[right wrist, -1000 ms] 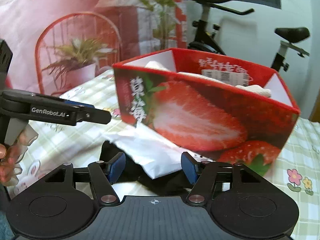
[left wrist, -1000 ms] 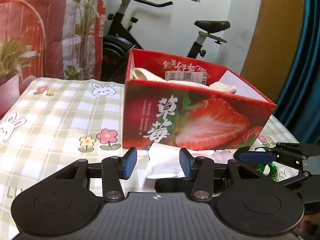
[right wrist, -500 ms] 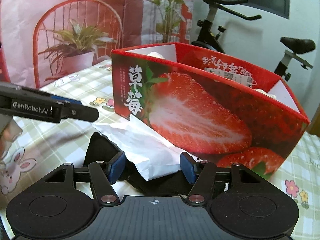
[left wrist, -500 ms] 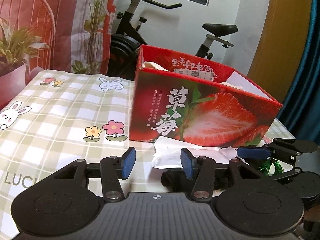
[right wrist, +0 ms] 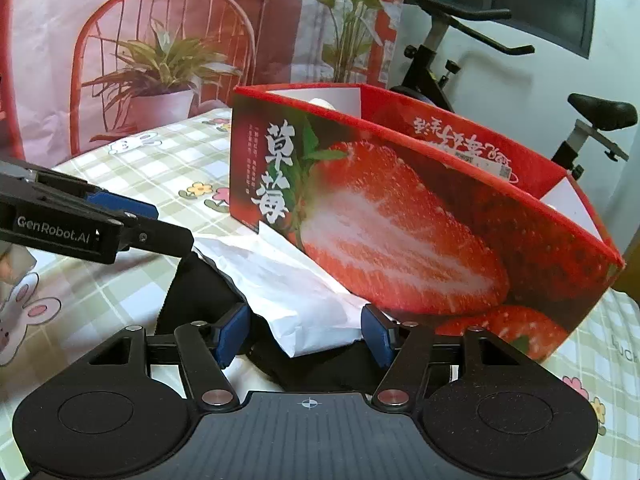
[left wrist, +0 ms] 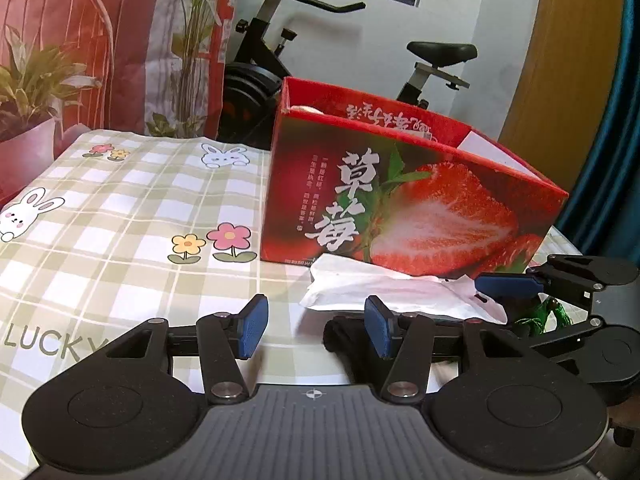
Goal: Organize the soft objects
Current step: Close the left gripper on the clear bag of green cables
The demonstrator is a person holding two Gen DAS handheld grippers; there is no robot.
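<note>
A red strawberry box stands on the checked tablecloth; it also shows in the right wrist view. A cream cloth peeks over its rim. A white cloth lies against the box front, over a black cloth. My left gripper is open and empty, just left of both cloths. My right gripper is open, its jaws either side of the white cloth and black cloth, touching neither that I can tell.
A green item lies by the right gripper's fingers. An exercise bike and a plant backdrop stand behind the table. The tablecloth stretches left of the box.
Both grippers have pulled back and dropped lower, so the box looks smaller and its inside is less visible. Both stay open. The cloths have not moved.
</note>
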